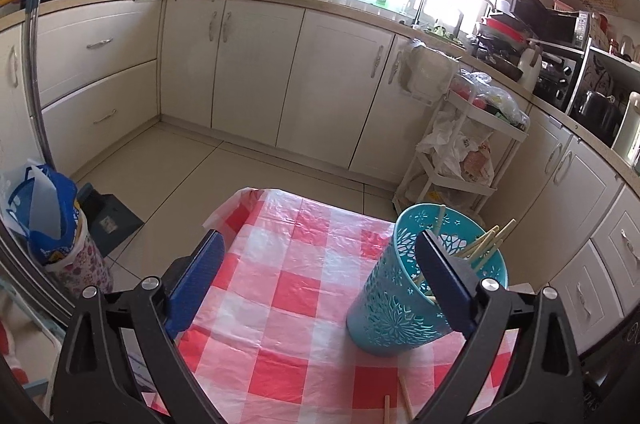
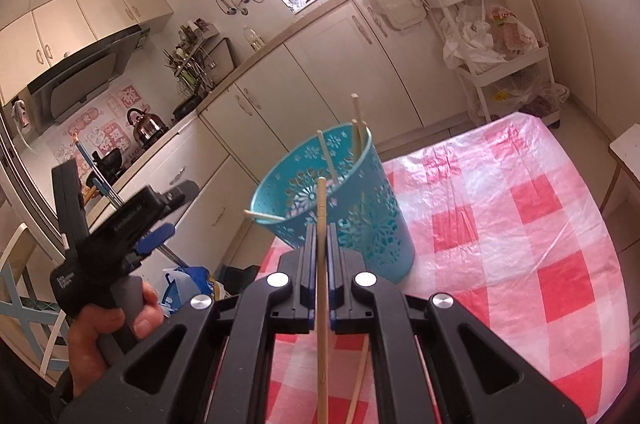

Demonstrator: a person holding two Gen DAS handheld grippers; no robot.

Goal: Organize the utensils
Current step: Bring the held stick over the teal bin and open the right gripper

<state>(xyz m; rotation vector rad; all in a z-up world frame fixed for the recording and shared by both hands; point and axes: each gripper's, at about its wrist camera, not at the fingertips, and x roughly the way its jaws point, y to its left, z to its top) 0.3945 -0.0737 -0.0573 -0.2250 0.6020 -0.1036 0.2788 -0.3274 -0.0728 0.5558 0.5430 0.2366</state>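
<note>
The right gripper [image 2: 320, 236] is closed on a wooden chopstick [image 2: 322, 288], which stands between its two blue pads and runs from the bottom of the picture up past the fingertips. The tip of this chopstick is just in front of the rim of a turquoise basket [image 2: 360, 220] with cut-out flower patterns. In the basket there are more chopsticks [image 2: 358, 127], leaning on its wall, and one lies across its near rim. Another chopstick [image 2: 359, 380] lies on the counter under the gripper.

The left gripper [image 1: 320, 264] is open wide and holds nothing. Its right finger [image 1: 444, 284] is in front of the basket [image 1: 384, 312], over its rim, and its left finger [image 1: 196, 284] is over the left edge of the counter. In the right wrist view a hand [image 2: 108, 328] holds this gripper by the handle, on the left of the basket.

The basket stands upright on the counter [image 1: 288, 304], which is covered with a red and white checked plastic cloth. Two loose chopsticks [image 1: 406, 396] lie on the cloth near the bottom edge of the left wrist view. Behind the counter there are white kitchen cabinets [image 1: 256, 67] and a white trolley [image 1: 452, 159] with plastic bags
</note>
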